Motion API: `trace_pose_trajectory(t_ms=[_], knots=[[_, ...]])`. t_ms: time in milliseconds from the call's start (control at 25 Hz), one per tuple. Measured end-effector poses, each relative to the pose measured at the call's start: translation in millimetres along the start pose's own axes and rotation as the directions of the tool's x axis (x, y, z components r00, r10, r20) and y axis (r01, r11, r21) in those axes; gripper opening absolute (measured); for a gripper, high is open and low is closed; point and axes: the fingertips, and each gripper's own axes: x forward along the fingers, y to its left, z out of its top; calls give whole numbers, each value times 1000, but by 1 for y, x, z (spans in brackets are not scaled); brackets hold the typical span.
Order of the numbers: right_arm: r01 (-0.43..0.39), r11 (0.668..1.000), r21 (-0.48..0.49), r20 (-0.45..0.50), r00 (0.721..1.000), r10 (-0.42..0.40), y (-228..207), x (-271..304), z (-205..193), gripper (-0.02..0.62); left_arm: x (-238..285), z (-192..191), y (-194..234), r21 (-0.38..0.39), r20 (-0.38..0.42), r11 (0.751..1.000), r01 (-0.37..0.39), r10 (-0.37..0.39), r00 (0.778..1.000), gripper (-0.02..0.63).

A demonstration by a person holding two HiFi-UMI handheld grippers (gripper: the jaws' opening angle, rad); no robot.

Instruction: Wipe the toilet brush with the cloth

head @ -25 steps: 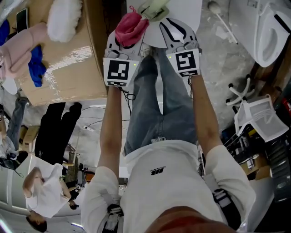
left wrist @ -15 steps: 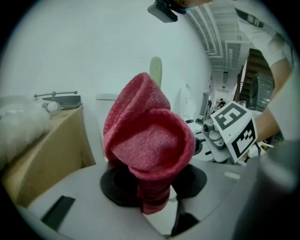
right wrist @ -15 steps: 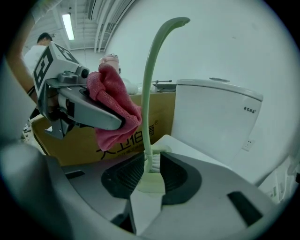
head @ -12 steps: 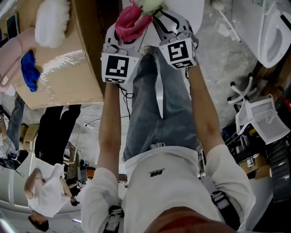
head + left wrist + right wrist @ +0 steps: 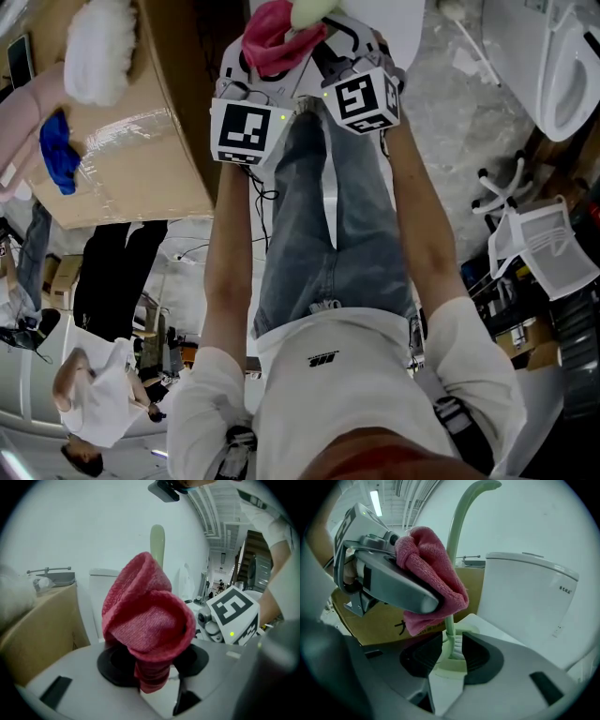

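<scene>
A pale green toilet brush handle (image 5: pixel 451 634) rises from its pale green holder (image 5: pixel 452 663) and curves overhead. My right gripper (image 5: pixel 451 648) straddles the handle low down. Its jaws have just been opening, and the handle stands between them with a gap on each side. My left gripper (image 5: pixel 154 679) is shut on a bunched red cloth (image 5: pixel 147 620), held against the handle higher up. From the head view the cloth (image 5: pixel 270 37) sits just left of the handle top (image 5: pixel 314 11), with the left gripper (image 5: pixel 265 64) and right gripper (image 5: pixel 330 37) side by side.
A cardboard box (image 5: pixel 141 141) stands to the left, carrying a white fluffy item (image 5: pixel 98 47) and a blue rag (image 5: pixel 58 150). A white toilet (image 5: pixel 525 592) stands just behind the brush. A white chair (image 5: pixel 539 244) and other people (image 5: pixel 94 394) are nearby.
Both grippers have shifted toward the top of the head view. The right gripper's marker cube has rolled and moved closer to the cloth. The cloth stays in the left gripper.
</scene>
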Motion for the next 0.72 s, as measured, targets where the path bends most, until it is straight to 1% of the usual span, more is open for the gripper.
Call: trace_pose_trajectory(t_ms=[240, 400, 600, 640, 720], knots=[[-20, 1000, -10, -4, 1000, 19, 2, 9, -4, 102, 14, -5, -1, -11, -5, 1000, 4, -4, 1000, 195], [-36, 999, -8, -7, 999, 36, 5, 15, -7, 101, 23, -12, 0, -27, -12, 1000, 5, -6, 1000, 195], [-30, 1000, -6, 10, 1000, 30, 4, 15, -8, 103, 35, -19, 0, -35, -22, 999, 7, -8, 1000, 193], [-30, 1000, -3, 14, 999, 30, 4, 15, -8, 102, 36, -20, 1, -33, -22, 999, 5, -5, 1000, 191], [-27, 1000, -1, 22, 999, 27, 3, 16, -8, 95, 40, -21, 2, -27, -19, 1000, -1, 0, 1000, 154]])
